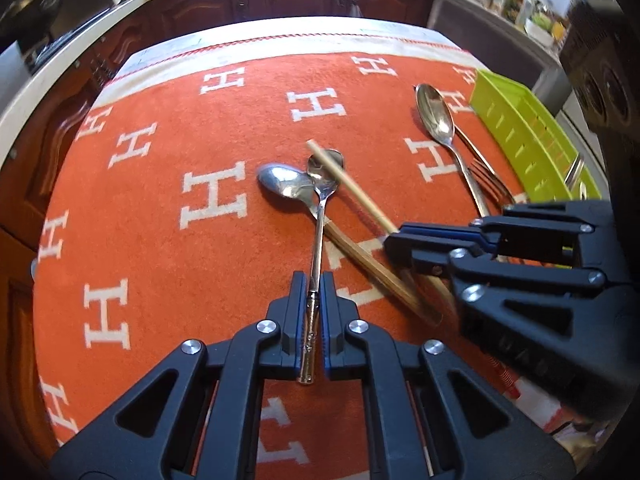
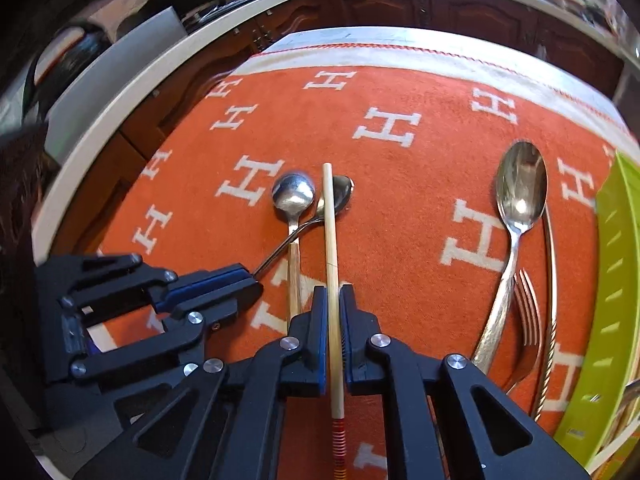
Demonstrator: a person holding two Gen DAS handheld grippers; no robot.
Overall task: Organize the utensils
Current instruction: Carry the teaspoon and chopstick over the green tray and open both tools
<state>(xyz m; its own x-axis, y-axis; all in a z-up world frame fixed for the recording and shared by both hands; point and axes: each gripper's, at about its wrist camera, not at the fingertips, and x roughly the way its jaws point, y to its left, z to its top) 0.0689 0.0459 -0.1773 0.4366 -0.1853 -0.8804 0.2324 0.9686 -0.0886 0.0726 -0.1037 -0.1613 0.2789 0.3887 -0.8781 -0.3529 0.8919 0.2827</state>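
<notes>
Left gripper point(image 1: 315, 284) clamps a slick, stiff spoon point(image 1: 319, 216) by its handle; right gripper point(image 2: 333, 294) pinches a light chopstick point(image 2: 330, 240) mid-shaft.

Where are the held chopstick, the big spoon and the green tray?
chopstick point(image 2: 330, 240), right wrist view, mid shaft.
big spoon point(image 2: 521, 188), right wrist view, bowl.
green tray point(image 1: 520, 128), left wrist view, slotted side wall.

Both grippers angling down over the table, each clamped shut.

The left gripper point(image 1: 315, 280) is pinching its blue-padded fingers point(image 1: 297, 300) together, pointing steeply downward. The right gripper point(image 2: 333, 294) is tilting down likewise, jaws pressed close, its dark linkage arms spreading back toward the camera. The two are sitting side by side, tips near each other.
</notes>
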